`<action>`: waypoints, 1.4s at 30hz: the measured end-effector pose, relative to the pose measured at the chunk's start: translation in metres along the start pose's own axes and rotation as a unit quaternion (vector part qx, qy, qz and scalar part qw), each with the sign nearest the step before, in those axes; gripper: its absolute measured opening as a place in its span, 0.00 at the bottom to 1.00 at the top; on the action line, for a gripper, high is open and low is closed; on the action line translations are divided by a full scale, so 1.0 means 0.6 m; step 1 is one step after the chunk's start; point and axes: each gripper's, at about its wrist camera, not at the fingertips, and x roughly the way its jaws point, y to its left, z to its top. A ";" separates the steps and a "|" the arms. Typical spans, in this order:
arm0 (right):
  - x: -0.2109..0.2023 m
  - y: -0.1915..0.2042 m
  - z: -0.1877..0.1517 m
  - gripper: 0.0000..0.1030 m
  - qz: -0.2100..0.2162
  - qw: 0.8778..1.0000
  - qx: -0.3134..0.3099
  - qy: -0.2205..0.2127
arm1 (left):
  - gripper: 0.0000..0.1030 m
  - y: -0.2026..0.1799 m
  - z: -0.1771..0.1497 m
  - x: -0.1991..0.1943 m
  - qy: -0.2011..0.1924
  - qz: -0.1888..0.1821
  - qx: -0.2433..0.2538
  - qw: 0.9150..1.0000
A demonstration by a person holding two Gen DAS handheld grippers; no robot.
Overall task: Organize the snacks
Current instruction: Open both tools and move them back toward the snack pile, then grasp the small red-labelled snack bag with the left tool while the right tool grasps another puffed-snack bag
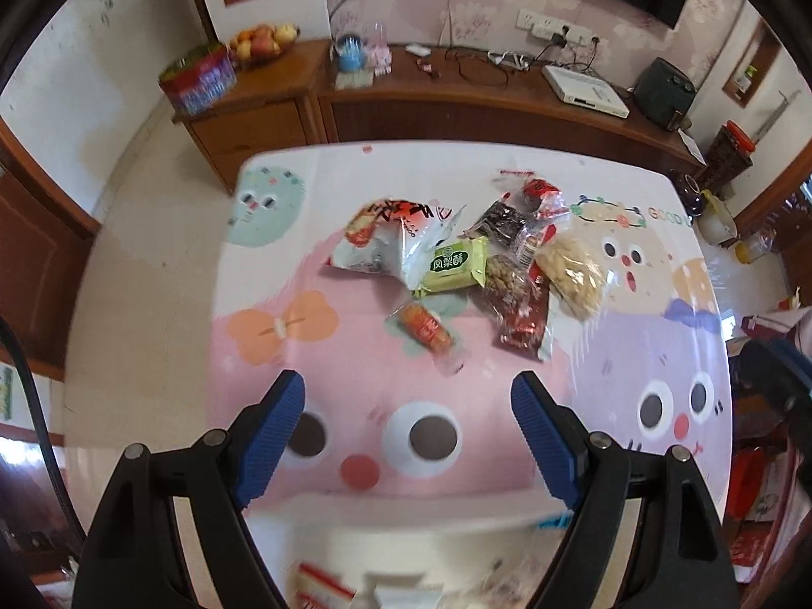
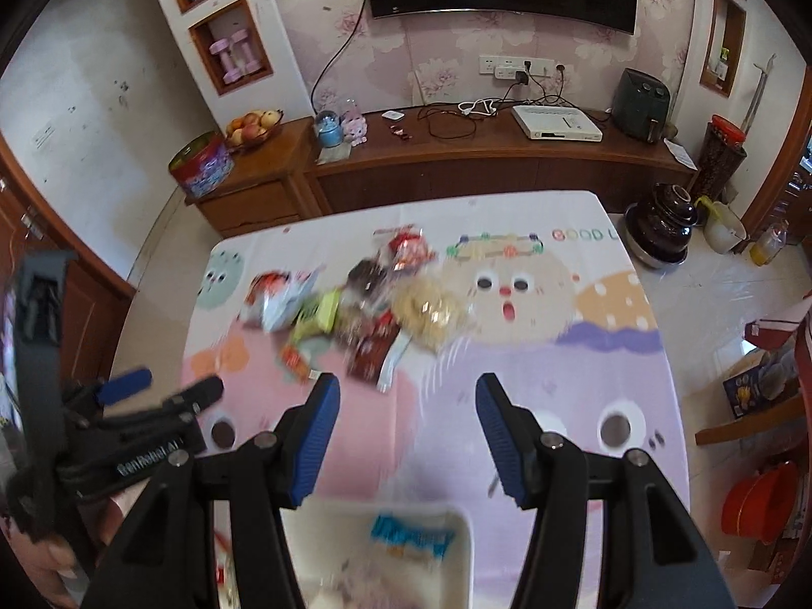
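Left gripper and right gripper hover with fingers apart and empty, facing the snack pile heaped mid-counter, ready for sorting.

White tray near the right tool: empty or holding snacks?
Holding snacks: the white tray has a blue packet inside.

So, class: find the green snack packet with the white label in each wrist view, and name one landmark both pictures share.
Left wrist view: the green snack packet lies mid-frame, centre of the pile, right of the white-and-red bag.
Right wrist view: the packet shows blurred, left of centre, in the pile's left half.
Shared landmark: the fruit bowl on the wooden cabinet behind the table.
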 end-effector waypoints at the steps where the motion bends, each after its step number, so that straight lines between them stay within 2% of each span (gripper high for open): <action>1: 0.015 -0.004 0.013 0.55 -0.001 1.000 -0.001 0.000 | 0.80 0.000 0.007 0.021 0.006 -0.002 -0.006 1.000; 6: 0.113 -0.019 0.077 0.55 -0.020 0.999 -0.034 0.016 | 0.73 0.009 0.026 0.123 0.051 -0.008 -0.050 0.997; 10: 0.203 -0.028 0.105 0.55 -0.005 0.996 -0.073 0.053 | 0.71 0.021 0.025 0.190 0.078 -0.023 -0.097 0.992; 18: 0.313 -0.003 0.090 0.55 -0.018 0.978 -0.184 0.094 | 0.65 0.026 0.016 0.257 0.105 -0.037 -0.131 0.985; 23: 0.341 0.013 0.075 0.55 -0.022 0.968 -0.227 0.104 | 0.64 0.024 0.014 0.274 0.108 -0.042 -0.135 0.984; 28: 0.370 0.013 0.071 0.56 -0.033 0.965 -0.229 0.120 | 0.57 0.016 0.020 0.278 0.107 -0.033 -0.128 0.985; 31: 0.383 0.008 0.068 0.57 -0.032 0.968 -0.215 0.126 | 0.42 0.008 0.026 0.278 0.106 -0.022 -0.116 0.987; 33: 0.386 0.006 0.065 0.57 -0.029 0.970 -0.207 0.125 | 0.22 0.003 0.027 0.275 0.105 -0.013 -0.106 0.989; 34: 0.385 0.005 0.062 0.57 -0.029 0.971 -0.205 0.122 | 0.21 -0.002 0.030 0.274 0.105 -0.011 -0.103 0.989; 39: 0.369 -0.001 0.053 0.39 -0.021 0.976 -0.184 0.115 | 0.17 0.001 0.025 0.265 0.099 -0.016 -0.103 0.990; 42: 0.350 -0.013 0.043 0.35 -0.009 0.980 -0.163 0.114 | 0.17 0.004 0.023 0.255 0.093 -0.016 -0.096 0.991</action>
